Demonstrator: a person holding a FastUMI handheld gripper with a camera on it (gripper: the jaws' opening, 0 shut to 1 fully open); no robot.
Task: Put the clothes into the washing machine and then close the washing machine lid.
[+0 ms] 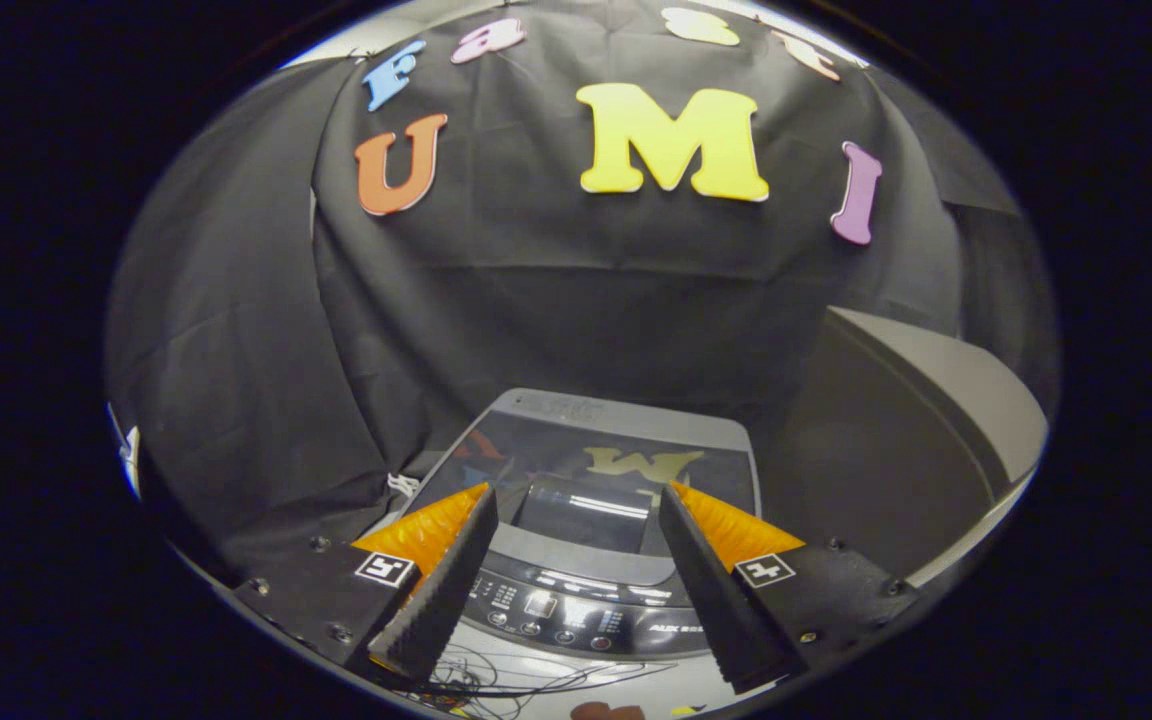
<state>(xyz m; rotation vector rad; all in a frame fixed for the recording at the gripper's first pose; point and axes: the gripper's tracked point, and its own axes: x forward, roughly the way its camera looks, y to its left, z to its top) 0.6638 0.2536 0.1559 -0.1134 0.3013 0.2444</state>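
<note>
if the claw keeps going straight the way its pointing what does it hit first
Most likely the washing machine: the open, empty claw aims at its closed glass lid, just beyond the control panel. Depth is hard to judge in this fisheye view; nothing else seems to lie between.

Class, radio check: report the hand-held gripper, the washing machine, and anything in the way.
Hand-held gripper open, empty, above the control panel. Washing machine lid down, just ahead of the fingers. Loose cables below; grey box beside the machine.
</note>
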